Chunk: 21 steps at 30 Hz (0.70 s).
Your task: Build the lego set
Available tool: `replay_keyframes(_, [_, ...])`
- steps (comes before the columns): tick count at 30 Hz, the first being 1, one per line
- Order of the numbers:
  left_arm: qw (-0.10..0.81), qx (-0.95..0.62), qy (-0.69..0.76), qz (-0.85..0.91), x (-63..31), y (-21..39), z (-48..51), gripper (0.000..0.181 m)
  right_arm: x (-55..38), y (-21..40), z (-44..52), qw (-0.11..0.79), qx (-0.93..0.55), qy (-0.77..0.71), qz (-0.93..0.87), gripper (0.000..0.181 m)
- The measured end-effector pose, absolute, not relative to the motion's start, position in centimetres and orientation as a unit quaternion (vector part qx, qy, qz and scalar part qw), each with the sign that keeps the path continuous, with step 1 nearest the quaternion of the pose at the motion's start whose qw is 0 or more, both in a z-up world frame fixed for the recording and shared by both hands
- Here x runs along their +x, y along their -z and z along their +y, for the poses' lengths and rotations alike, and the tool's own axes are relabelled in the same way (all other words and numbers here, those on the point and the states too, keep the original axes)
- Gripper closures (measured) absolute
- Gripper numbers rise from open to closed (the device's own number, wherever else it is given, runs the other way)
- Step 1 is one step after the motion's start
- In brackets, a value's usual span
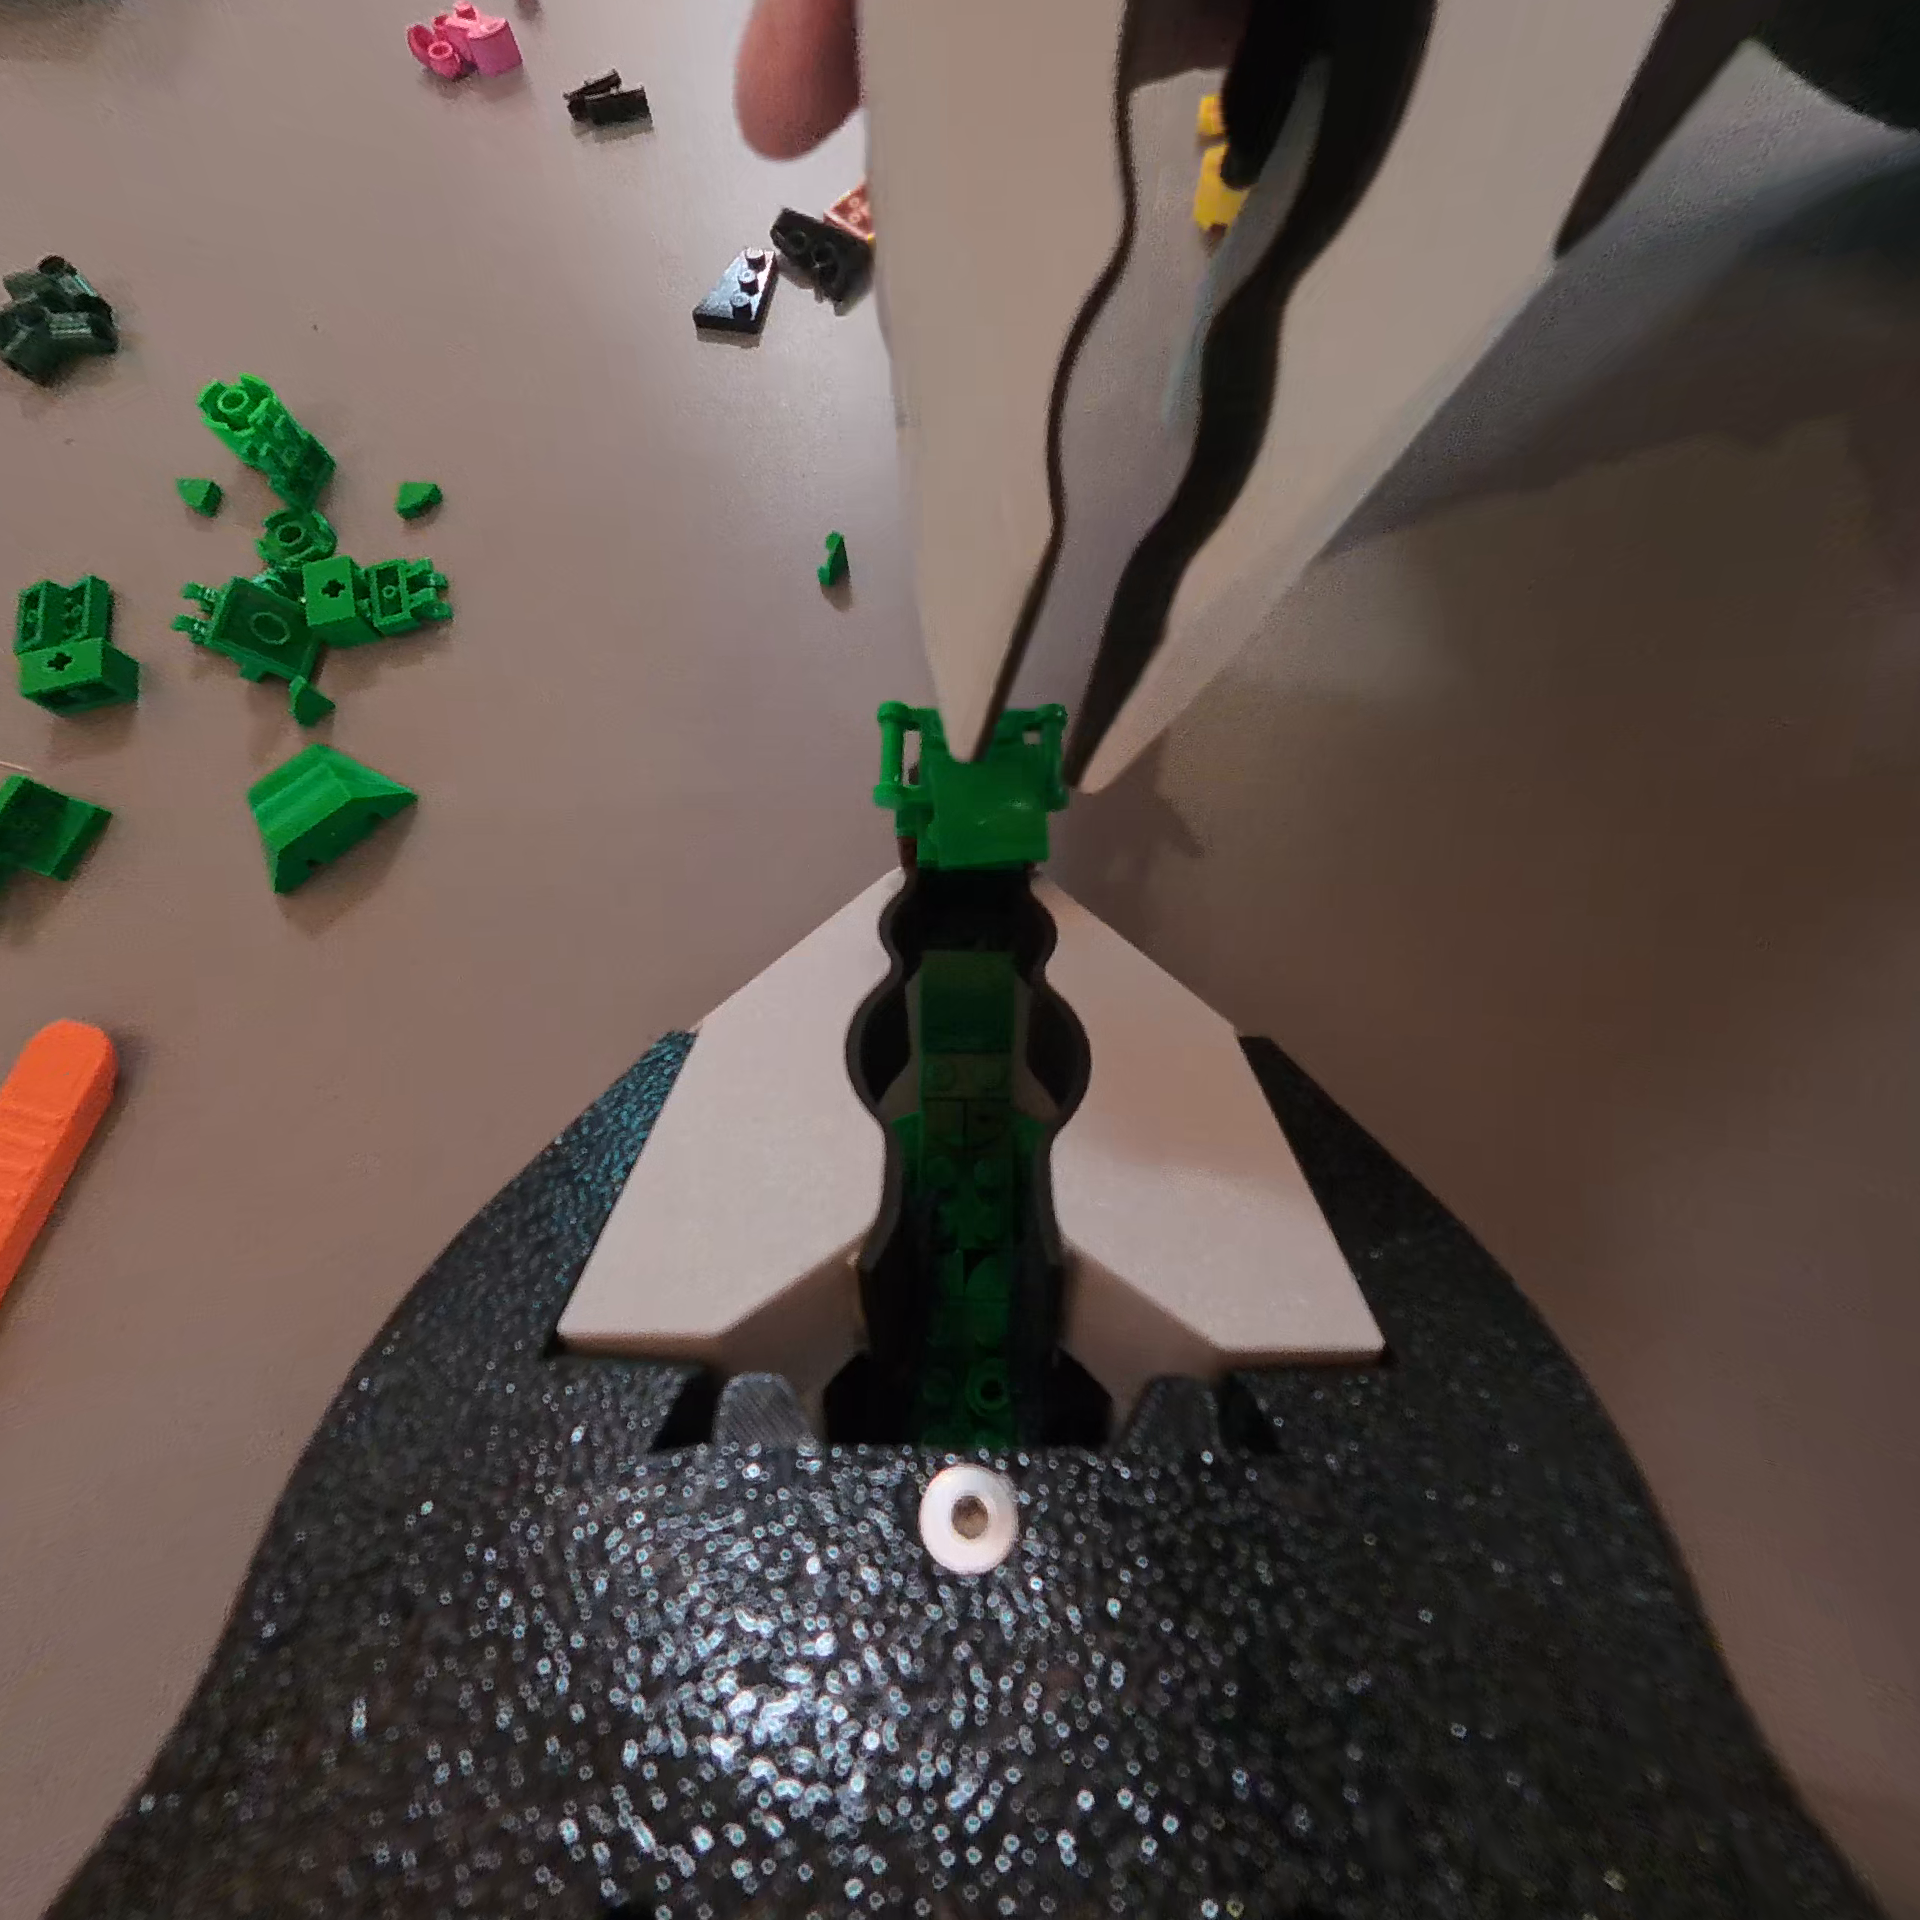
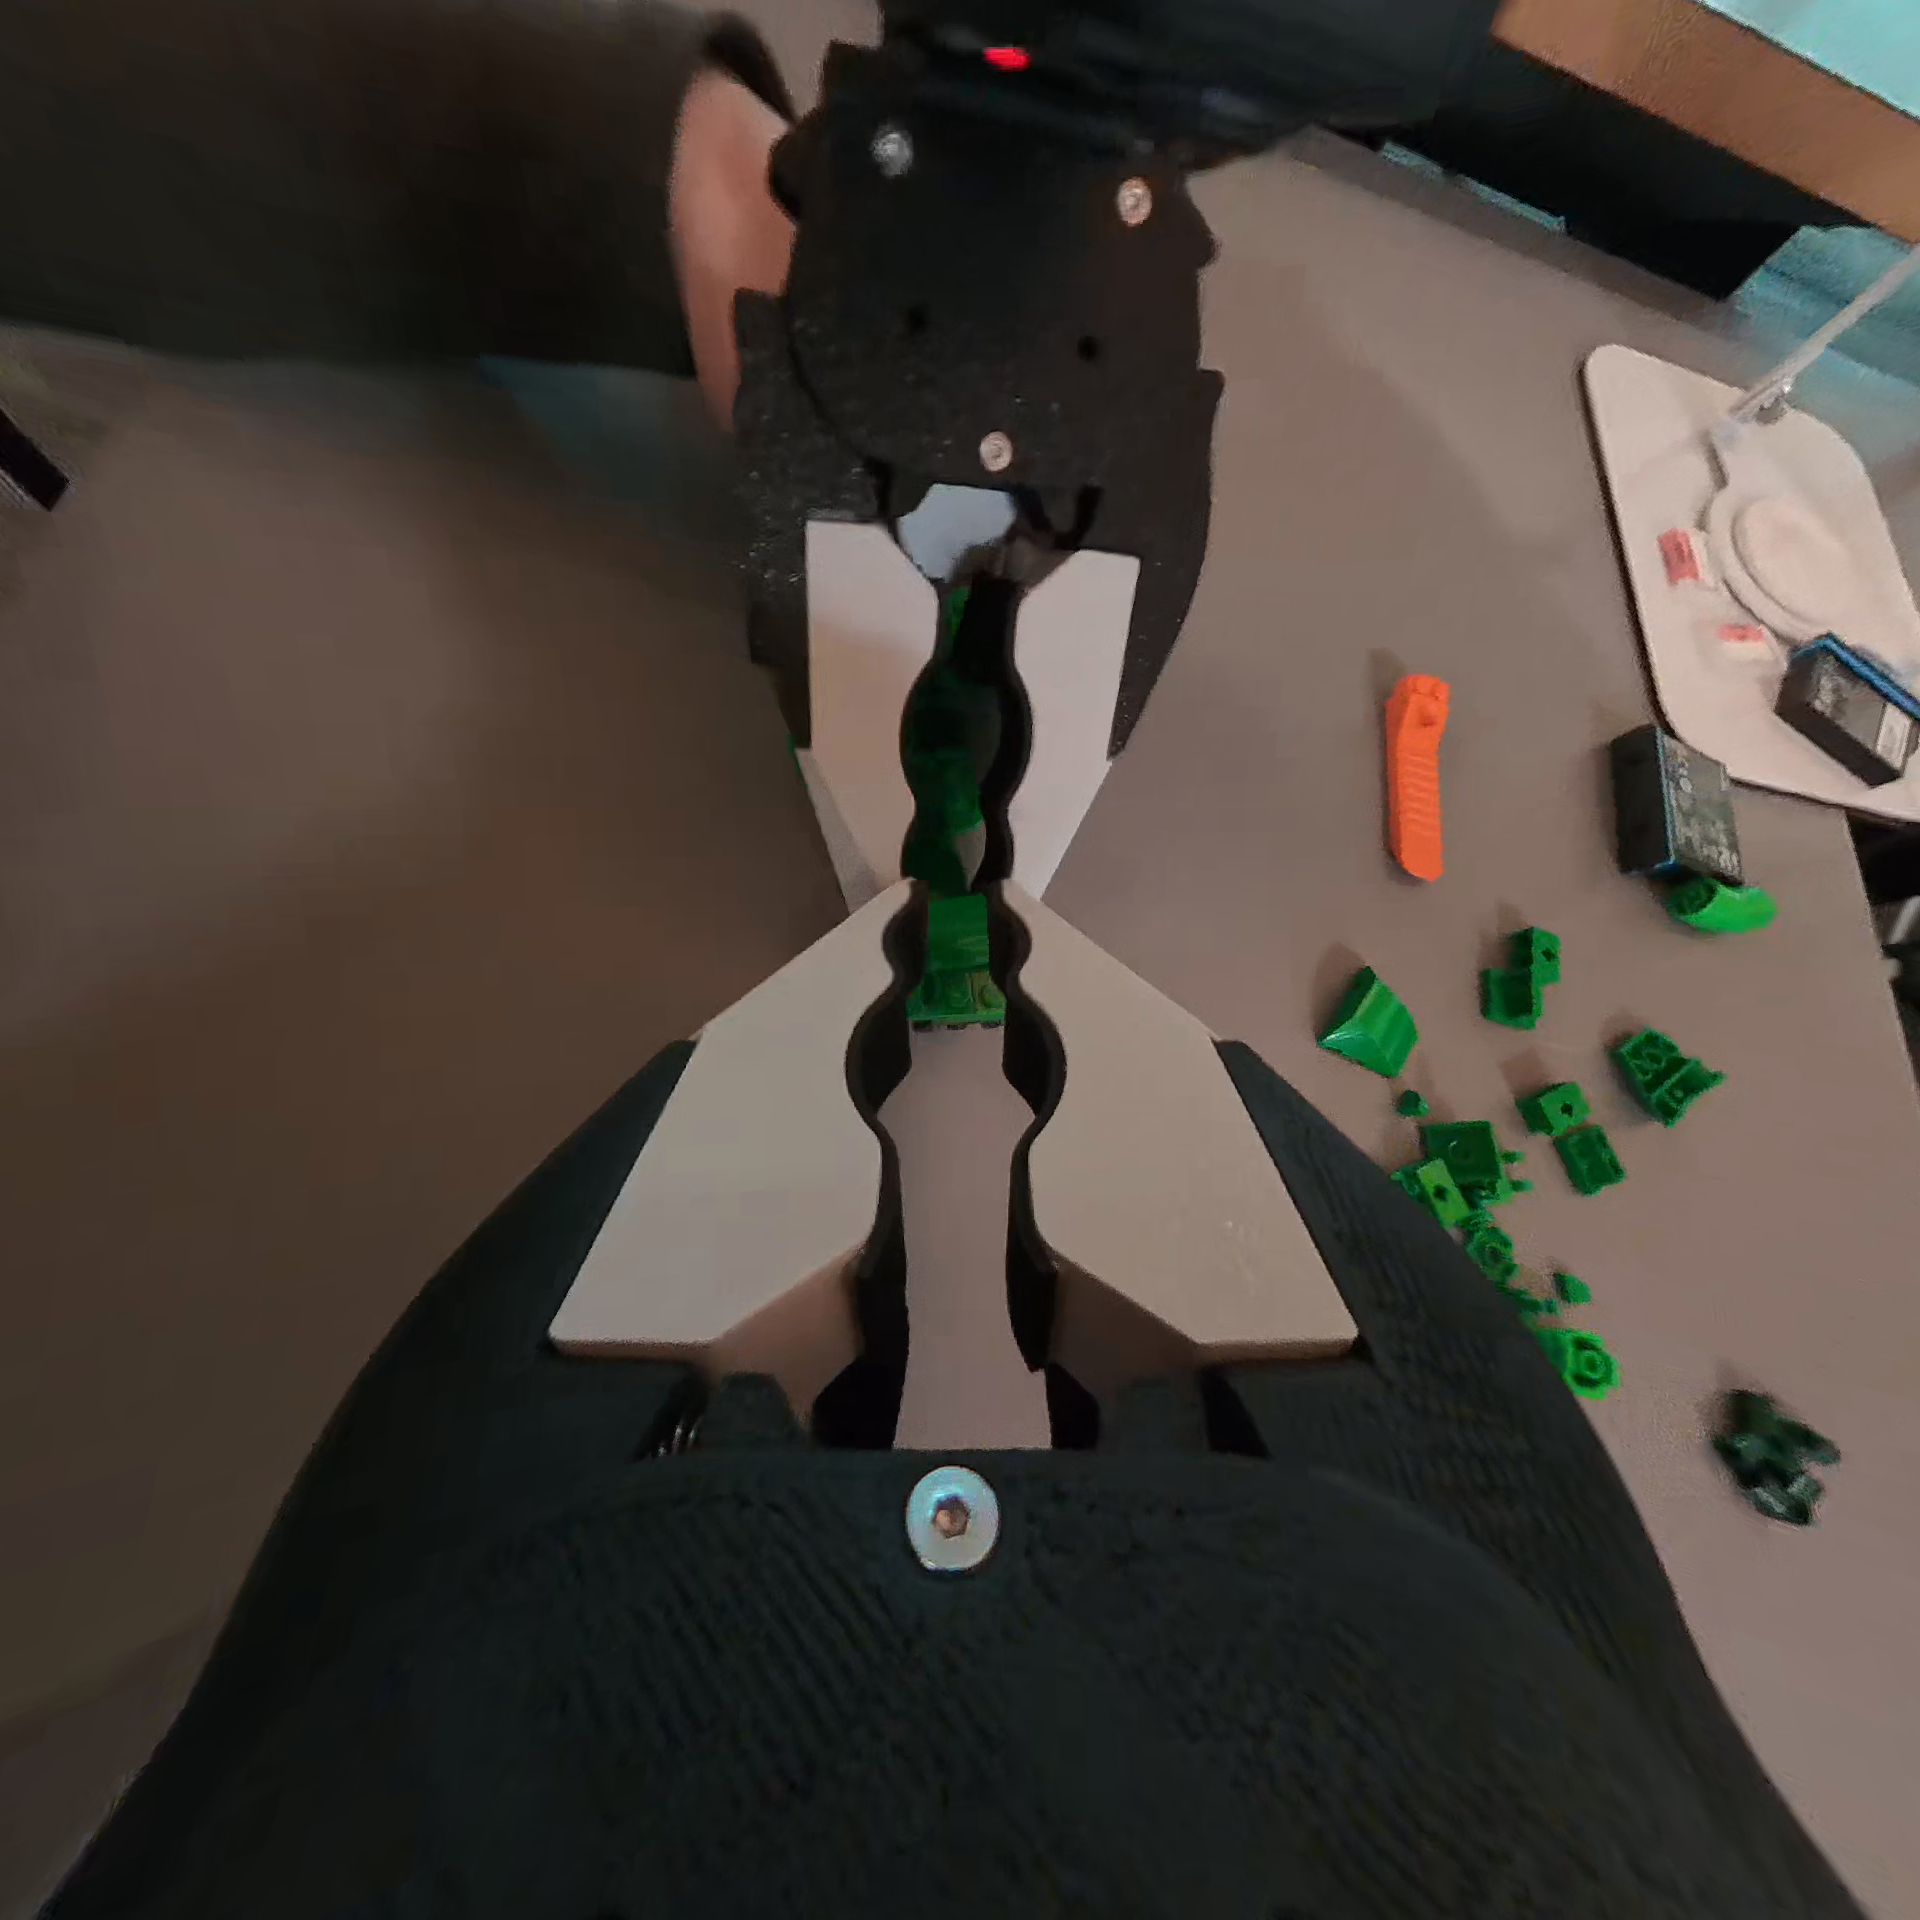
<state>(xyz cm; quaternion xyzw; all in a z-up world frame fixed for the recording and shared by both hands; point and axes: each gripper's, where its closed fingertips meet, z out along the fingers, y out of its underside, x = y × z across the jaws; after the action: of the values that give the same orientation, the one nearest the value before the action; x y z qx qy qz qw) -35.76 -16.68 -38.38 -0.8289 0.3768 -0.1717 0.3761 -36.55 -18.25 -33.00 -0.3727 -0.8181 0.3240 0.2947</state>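
My left gripper [image 1: 971, 883] is shut on a long green lego assembly [image 1: 982, 810], which runs back between its fingers and sticks out past the tips with a clip piece at its end. My right gripper [image 1: 1029, 764] comes down from above, its two tips astride that end piece. In the right wrist view my right gripper [image 2: 961, 894] is closed narrowly on the green end piece [image 2: 956, 951], tip to tip with the left gripper [image 2: 951, 862]. Both are held over the grey table.
Loose green bricks [image 1: 301, 592] and a green slope [image 1: 322, 816] lie left, with an orange brick separator [image 1: 52, 1122], dark green pieces [image 1: 52, 322], black pieces [image 1: 790, 260] and pink pieces [image 1: 468, 42]. A white tray [image 2: 1631, 499] and a black box [image 2: 1673, 800] sit at the table edge. Some 5 cm of space lies between my two pairs of fingers. The left tips stand about 11 cm off the green slope [image 1: 322, 816]. The right camera catches it too, in the right wrist view [image 2: 1363, 1003].
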Motion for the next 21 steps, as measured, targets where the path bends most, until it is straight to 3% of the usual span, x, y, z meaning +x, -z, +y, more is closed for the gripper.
replay_keyframes(4, [0.376,-0.829,0.172,0.378,-35.7,38.4,-16.7,0.166,-36.8,33.5,-18.3,0.252,-0.391,-0.35,-0.813,0.161])
replay_keyframes(21, [0.374,-0.829,0.174,0.378,-35.7,38.4,-16.8,0.166,-37.0,34.8,-18.1,0.196,-0.421,-0.337,-0.819,0.167])
